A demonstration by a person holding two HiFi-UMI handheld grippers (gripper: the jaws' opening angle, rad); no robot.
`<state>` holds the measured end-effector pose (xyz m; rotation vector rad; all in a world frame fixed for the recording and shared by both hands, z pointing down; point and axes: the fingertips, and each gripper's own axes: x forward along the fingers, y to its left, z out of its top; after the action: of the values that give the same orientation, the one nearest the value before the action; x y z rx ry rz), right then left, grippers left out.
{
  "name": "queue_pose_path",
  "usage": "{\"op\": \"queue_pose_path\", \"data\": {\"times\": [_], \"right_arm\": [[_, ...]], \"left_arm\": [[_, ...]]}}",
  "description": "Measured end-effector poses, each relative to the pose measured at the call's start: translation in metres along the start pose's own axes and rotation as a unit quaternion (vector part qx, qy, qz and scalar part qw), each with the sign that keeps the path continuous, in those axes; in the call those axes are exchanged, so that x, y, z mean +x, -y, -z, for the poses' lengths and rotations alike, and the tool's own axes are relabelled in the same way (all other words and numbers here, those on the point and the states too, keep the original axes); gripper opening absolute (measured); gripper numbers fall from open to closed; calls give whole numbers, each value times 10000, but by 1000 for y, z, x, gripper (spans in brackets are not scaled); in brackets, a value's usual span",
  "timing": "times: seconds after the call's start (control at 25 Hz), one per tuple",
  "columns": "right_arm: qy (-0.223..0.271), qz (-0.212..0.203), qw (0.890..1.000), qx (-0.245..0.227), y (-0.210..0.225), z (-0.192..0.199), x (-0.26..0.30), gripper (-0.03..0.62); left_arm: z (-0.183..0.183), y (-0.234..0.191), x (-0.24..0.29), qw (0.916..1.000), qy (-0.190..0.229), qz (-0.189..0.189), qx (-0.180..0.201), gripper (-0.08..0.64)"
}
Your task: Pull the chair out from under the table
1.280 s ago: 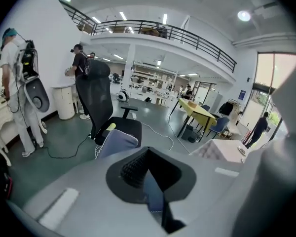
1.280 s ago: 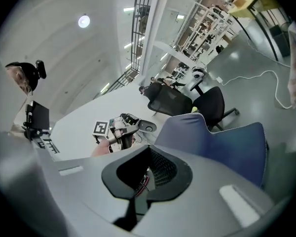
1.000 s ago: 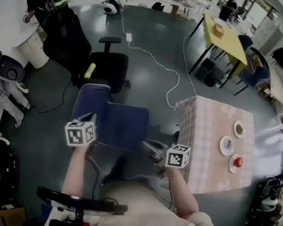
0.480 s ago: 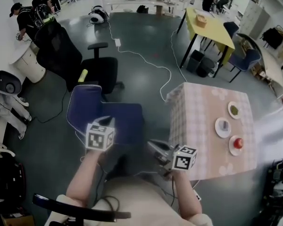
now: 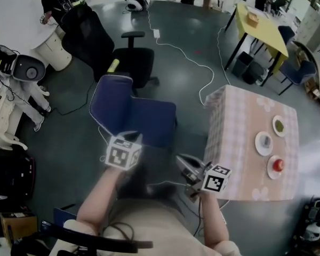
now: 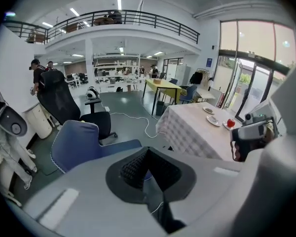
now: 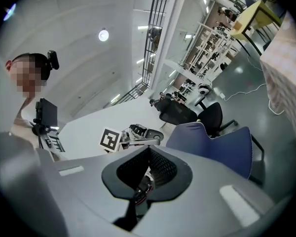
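Hiding chair (image 6: pixel 71 144) front: left gripper (image 6: pixel 147 152)

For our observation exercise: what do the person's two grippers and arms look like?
The left gripper and right gripper match: grey shells, black ribbed pads, each topped by a white cube with black square markers. Thin wires run behind the pads. The forearms are bare; the person wears a light top.

Left gripper (image 6: pixel 148 157): 6 o'clock, jaws together, empty
Blue chair (image 6: pixel 76 144): 8 o'clock
Table (image 6: pixel 187 128): checked cloth, 3 o'clock
Black office chair (image 6: pixel 64 100): 9 o'clock
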<state>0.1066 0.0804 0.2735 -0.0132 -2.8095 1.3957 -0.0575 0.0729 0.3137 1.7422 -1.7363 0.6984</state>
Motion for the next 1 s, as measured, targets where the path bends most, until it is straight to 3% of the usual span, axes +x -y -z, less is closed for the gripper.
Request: {"op": "queue_pose_path", "data": {"times": [0.24,0.4,0.64,0.8,0.92,1.0], "right_arm": [[60,-192,9998,57,-15,1,14,14],[46,-227,9997,50,-23,4,33,14],[-42,12,9999,-168,-36,22,90,14],[-130,279,9989,-365,-52,41,138,14],[-274,442,9976,-466,-60,54,173,14],[-290,458,9975,-447,-66,62,197,14]], "left_arm": [[-12,25,-15,9956,297,856,-227,-2],[-9,18,-20,9953,301,918,-68,-2],[5,-27,-27,9921,396,1188,-84,-2],[15,-78,-47,9899,575,1282,-178,-2],[32,-148,-55,9938,593,792,-508,-2],[49,-199,-63,9908,669,660,-977,-3]]}}
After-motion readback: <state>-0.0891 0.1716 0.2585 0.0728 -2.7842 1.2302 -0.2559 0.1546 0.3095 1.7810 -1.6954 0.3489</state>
